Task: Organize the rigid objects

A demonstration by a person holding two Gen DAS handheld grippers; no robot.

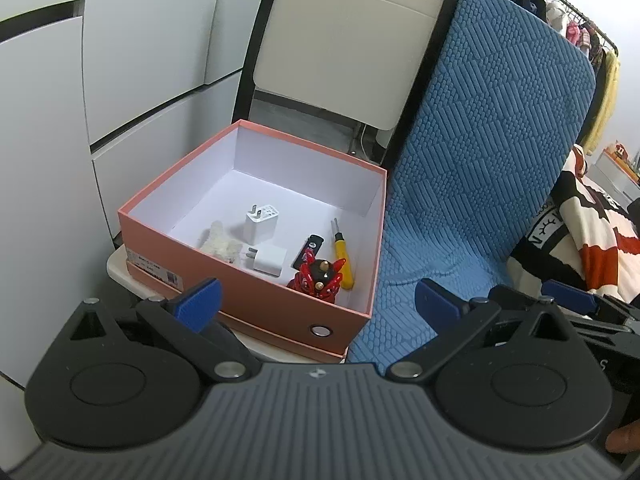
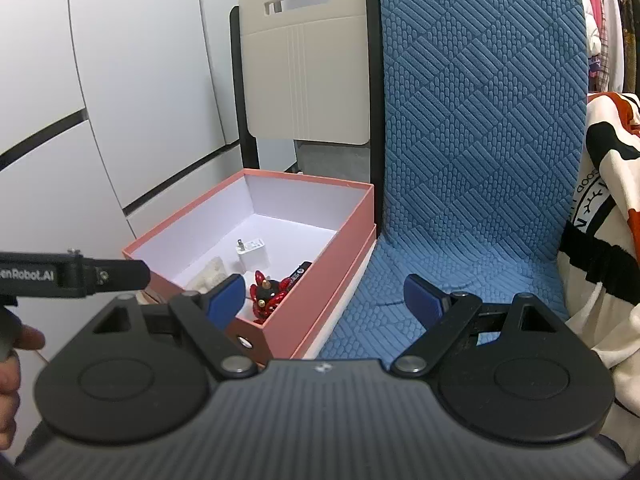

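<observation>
Box point(image 1: 256, 292) sits ahead-left of both wide-open, empty claws; left claw point(image 1: 316, 300) nearer; right claw point(image 2: 324, 298) alongside.

Both tongs are spread wide with nothing between the blue pads. The left tongs point(image 1: 316, 304) point forward and down, blue fingertips point(image 1: 200, 298) far apart. The right tongs point(image 2: 324, 298) are angled down the same way, pads point(image 2: 422, 300) just as wide and empty. In the right wrist view a hand point(image 2: 12, 356) shows at the left edge, and the left tool's black body pokes in just above it.
</observation>
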